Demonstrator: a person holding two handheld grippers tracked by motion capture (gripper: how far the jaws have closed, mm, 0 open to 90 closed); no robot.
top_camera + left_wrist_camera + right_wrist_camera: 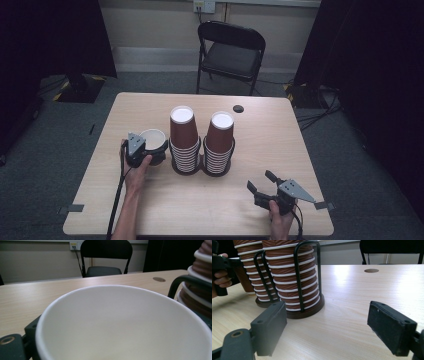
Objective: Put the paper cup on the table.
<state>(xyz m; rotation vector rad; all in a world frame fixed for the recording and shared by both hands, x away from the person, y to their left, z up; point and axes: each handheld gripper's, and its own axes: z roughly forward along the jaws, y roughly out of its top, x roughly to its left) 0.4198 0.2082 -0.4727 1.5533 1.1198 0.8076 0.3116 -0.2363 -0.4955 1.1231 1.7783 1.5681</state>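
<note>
From above, the left tool point(150, 150) sits around an upright paper cup point(152, 138) standing on the table point(260, 150) just left of two racks of stacked brown cups point(186, 142); whether it clamps the cup I cannot tell. The left tool's camera looks into the cup's white inside point(120, 325). The right tool point(332, 327), jaws apart and empty, waits nearby, so one cup seems separated, with many left.

A light wooden table point(150, 200) is seen mid-frame; two racked cup stacks point(183, 145) point(219, 147) and an upright cup point(152, 142) are borne centrally.
</note>
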